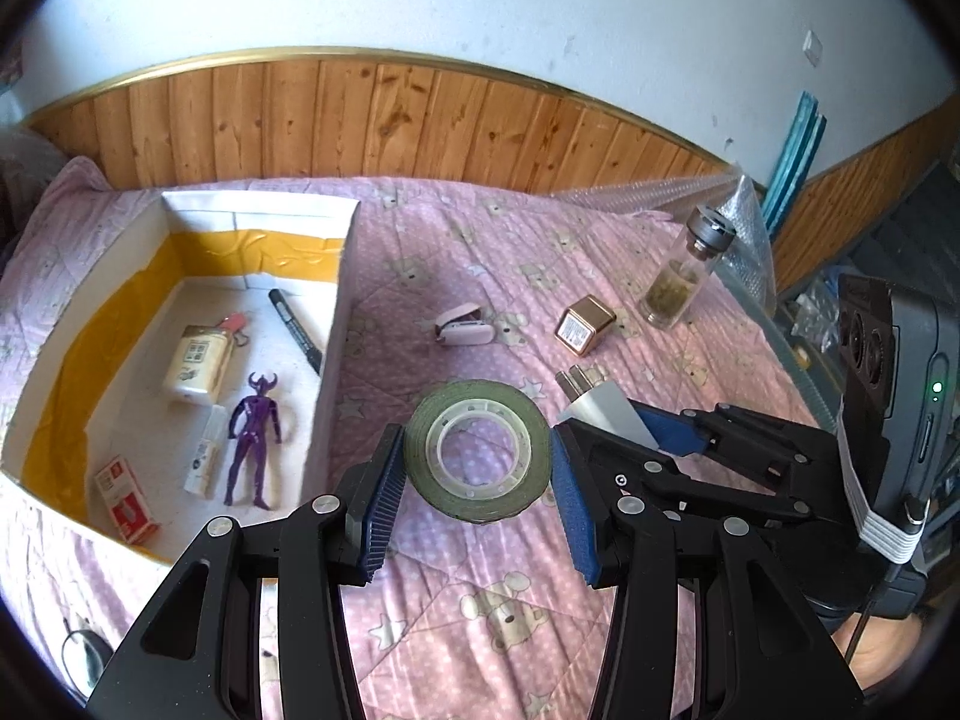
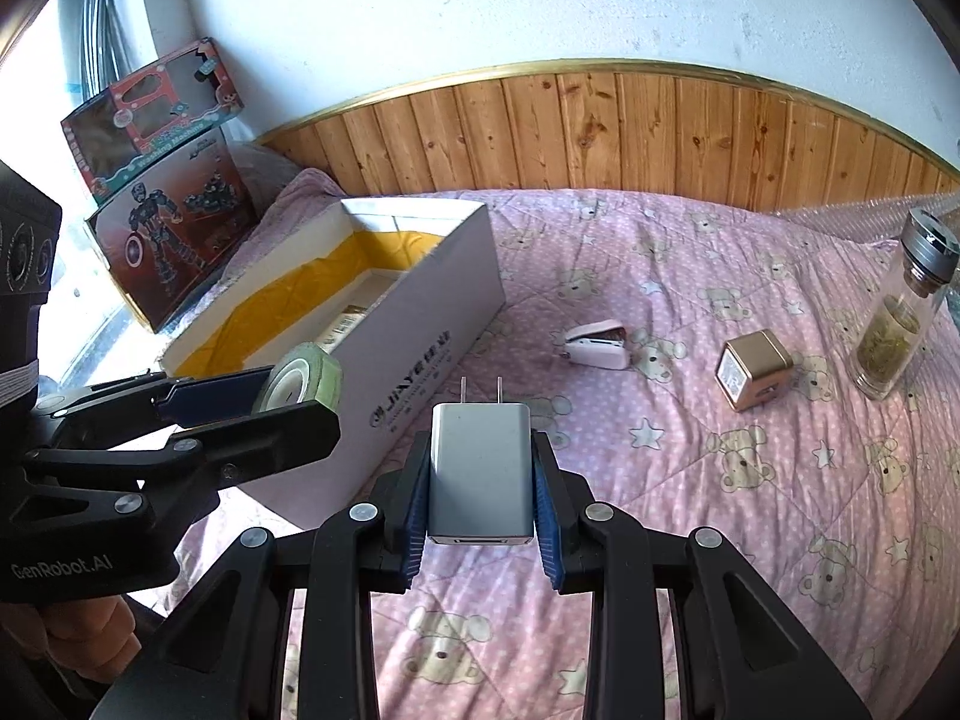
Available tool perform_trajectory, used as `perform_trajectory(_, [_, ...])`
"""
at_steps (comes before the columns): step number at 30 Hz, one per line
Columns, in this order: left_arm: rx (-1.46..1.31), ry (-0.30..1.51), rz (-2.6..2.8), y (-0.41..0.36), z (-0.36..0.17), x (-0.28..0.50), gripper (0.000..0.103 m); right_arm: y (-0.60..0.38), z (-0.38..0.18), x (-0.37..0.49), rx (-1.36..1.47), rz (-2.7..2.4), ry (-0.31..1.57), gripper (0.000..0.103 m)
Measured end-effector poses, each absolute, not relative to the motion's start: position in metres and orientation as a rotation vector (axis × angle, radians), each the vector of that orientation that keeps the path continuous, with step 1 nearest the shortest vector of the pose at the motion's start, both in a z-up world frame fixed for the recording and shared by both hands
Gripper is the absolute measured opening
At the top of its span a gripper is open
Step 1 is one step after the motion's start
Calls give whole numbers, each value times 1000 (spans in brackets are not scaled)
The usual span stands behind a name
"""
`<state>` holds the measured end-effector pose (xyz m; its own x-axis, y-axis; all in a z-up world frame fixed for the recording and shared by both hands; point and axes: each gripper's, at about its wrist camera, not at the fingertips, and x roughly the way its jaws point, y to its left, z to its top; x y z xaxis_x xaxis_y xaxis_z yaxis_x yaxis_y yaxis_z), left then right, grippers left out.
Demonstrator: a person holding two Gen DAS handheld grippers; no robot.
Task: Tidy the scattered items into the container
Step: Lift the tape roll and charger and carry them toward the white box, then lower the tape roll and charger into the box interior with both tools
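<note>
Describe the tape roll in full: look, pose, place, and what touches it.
The tape roll is a ring of olive-green tape wound on a clear plastic core with small holes. It is clamped at opposite edges between the blue ribbed pads of the left gripper, held above the pink quilt just right of the white box, its open face tilted toward the left wrist camera.

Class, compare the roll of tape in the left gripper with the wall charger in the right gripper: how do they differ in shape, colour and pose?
The roll of tape is a round greenish ring with a clear hollow core; the wall charger is a solid white block with two metal prongs. The tape's open centre faces the left wrist camera, while the charger's prongs point away from the right wrist camera. Both are clamped between blue pads and held above the pink bedspread.
</note>
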<state>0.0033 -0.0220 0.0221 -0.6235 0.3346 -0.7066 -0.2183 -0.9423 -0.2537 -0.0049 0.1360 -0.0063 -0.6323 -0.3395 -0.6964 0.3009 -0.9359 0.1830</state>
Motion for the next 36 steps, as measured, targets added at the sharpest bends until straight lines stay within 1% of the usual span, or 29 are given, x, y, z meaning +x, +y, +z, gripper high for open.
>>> perform_trajectory(8, [-1141, -256, 2596, -42, 34, 14, 49, 120, 6, 7, 1058, -2550, -41, 32])
perform_trajectory(23, [-1114, -366, 2653, -86, 50, 12, 49, 106, 19, 5, 995, -2530, -75, 32])
perform_trajectory(36, [-1118, -450, 2699, -127, 50, 0, 49, 77, 16, -10, 974, -2489, -65, 32])
